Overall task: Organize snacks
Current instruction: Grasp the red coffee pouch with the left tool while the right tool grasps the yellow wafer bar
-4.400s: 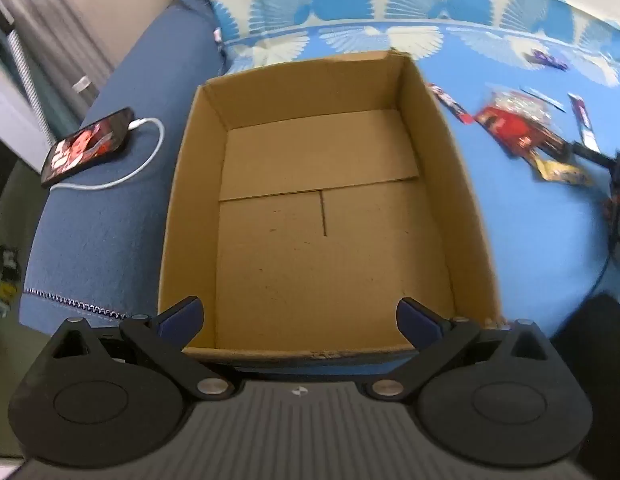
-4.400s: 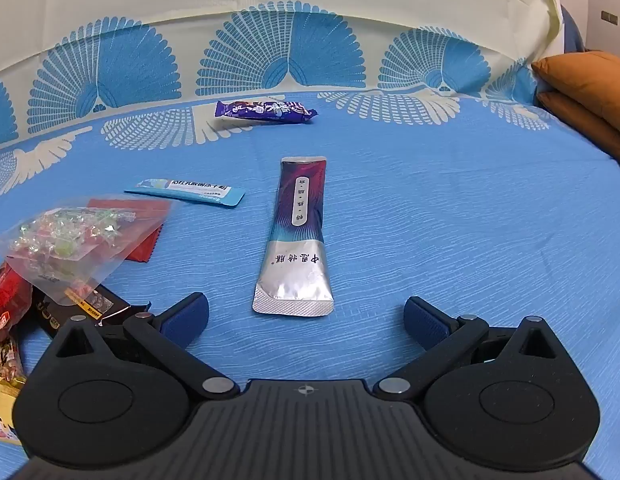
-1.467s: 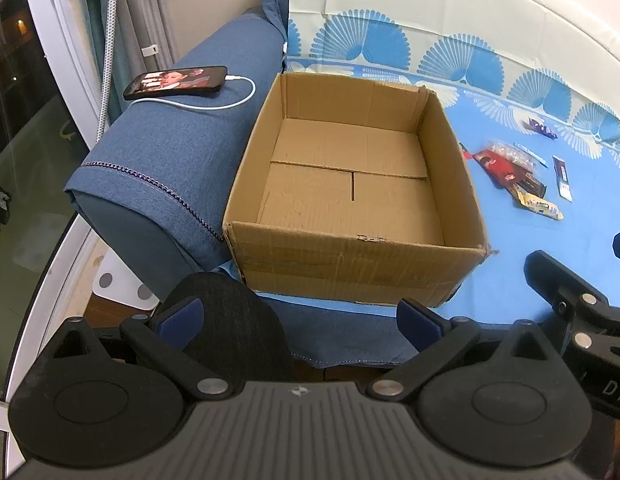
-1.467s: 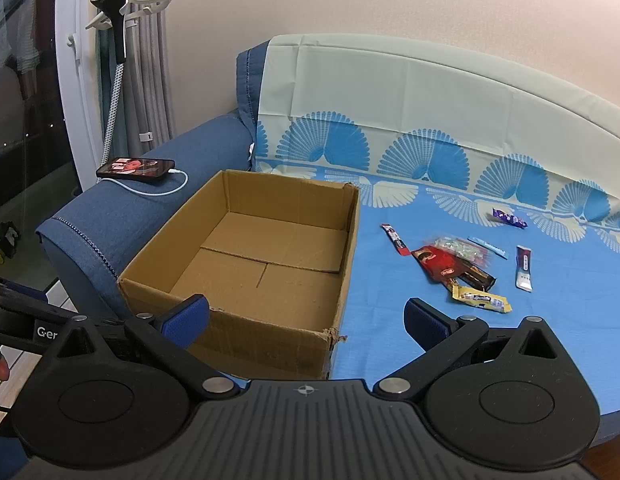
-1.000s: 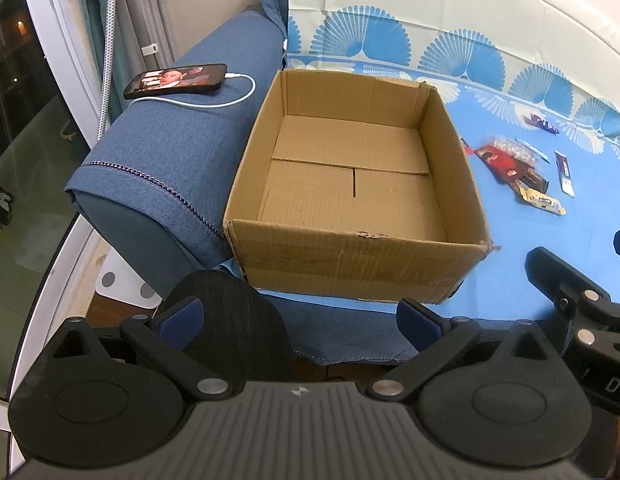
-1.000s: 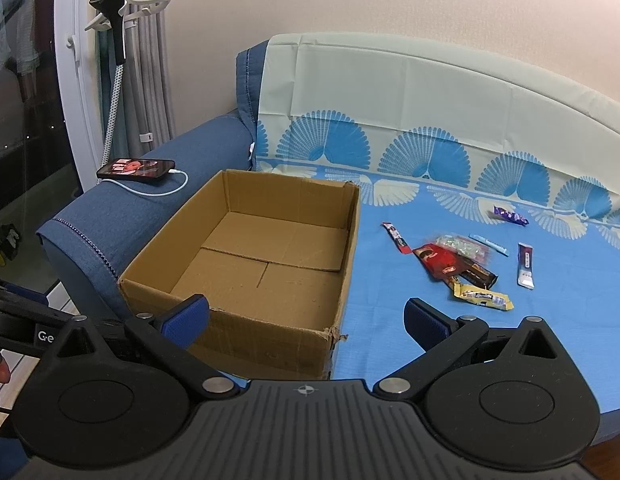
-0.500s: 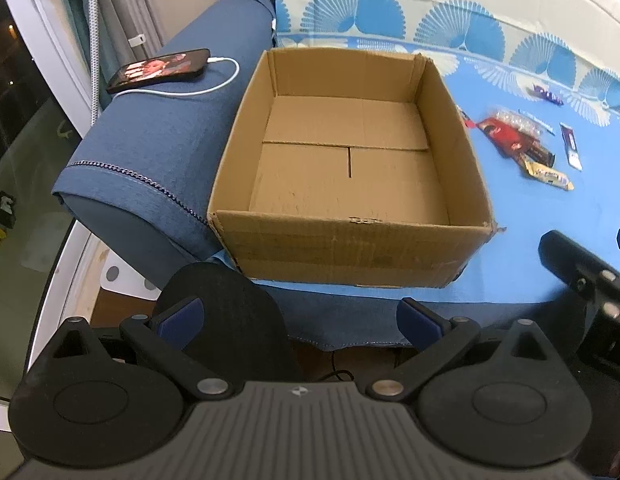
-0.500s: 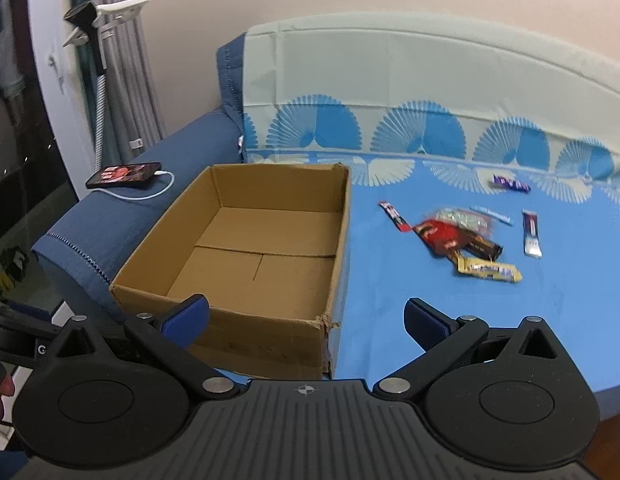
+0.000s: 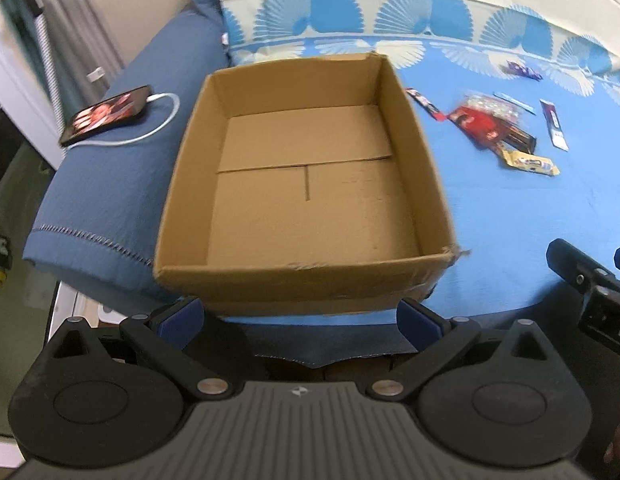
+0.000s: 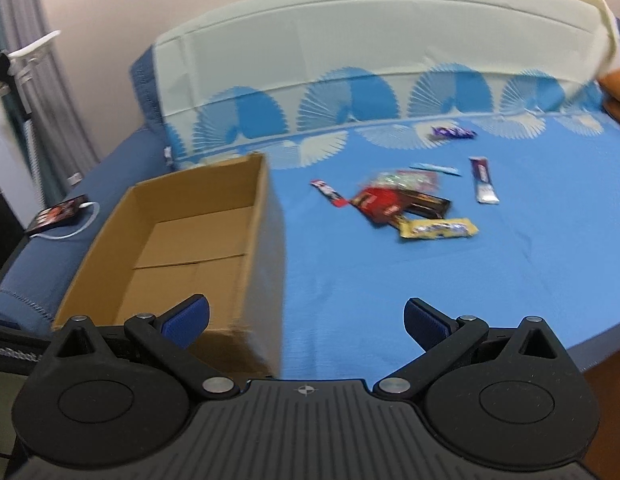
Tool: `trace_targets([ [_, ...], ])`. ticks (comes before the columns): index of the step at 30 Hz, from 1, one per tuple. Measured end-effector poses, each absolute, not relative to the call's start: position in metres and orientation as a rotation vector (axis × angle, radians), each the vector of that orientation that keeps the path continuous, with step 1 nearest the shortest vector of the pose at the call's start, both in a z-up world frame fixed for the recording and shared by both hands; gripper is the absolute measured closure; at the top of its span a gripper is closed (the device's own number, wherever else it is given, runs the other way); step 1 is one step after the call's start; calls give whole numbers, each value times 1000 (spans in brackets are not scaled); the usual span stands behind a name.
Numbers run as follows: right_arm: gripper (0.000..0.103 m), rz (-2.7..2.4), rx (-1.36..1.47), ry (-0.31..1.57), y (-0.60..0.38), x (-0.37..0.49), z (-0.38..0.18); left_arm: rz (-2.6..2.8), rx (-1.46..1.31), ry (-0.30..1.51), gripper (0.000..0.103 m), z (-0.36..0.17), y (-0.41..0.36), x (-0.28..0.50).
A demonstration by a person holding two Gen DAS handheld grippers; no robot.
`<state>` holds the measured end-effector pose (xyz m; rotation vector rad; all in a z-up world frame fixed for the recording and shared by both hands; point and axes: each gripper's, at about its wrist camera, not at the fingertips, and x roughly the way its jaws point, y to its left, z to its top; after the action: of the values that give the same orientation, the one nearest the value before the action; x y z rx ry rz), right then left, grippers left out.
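An empty cardboard box [image 9: 305, 200] sits on the blue cover at the sofa's left end; it also shows in the right wrist view [image 10: 181, 240]. Several snacks lie to its right: a red packet [image 10: 380, 200], a yellow bar [image 10: 438, 229], a silver-purple sachet [image 10: 484, 180], a purple bar [image 10: 452, 133], a thin red stick [image 10: 330, 193]. My left gripper [image 9: 299, 318] is open and empty just before the box's near wall. My right gripper [image 10: 305, 320] is open and empty over the cover's front edge, well short of the snacks.
A phone [image 9: 105, 114] on a white charging cable lies on the blue armrest [image 9: 105, 184] left of the box. An orange cushion [image 10: 618, 92] sits at the far right. The right gripper's body [image 9: 590, 284] shows at the left wrist view's right edge.
Both grippers have moved forward towards the sofa. The left one has closed in on the box's front wall; the right one has swung right towards the snacks. Both stay open.
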<state>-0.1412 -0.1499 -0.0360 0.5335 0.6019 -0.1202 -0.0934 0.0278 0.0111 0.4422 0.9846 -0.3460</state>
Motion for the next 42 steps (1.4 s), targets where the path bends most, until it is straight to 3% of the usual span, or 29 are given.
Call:
trace_targets([
  [13, 0, -310, 596, 669, -225, -101, -99, -388, 541, 1035, 0, -9, -54, -67],
  [26, 0, -505, 917, 746, -297, 49, -175, -446, 615, 1052, 0, -26, -131, -35],
  [32, 0, -604, 835, 846, -302, 101, -211, -444, 616, 1047, 0, -29, -152, -10],
  [38, 0, -768, 647, 834, -313, 68, -241, -509, 517, 1072, 0, -41, -201, 23],
  [42, 0, -690, 608, 810, -332, 50, -250, -523, 421, 1160, 0, -81, -251, 57],
])
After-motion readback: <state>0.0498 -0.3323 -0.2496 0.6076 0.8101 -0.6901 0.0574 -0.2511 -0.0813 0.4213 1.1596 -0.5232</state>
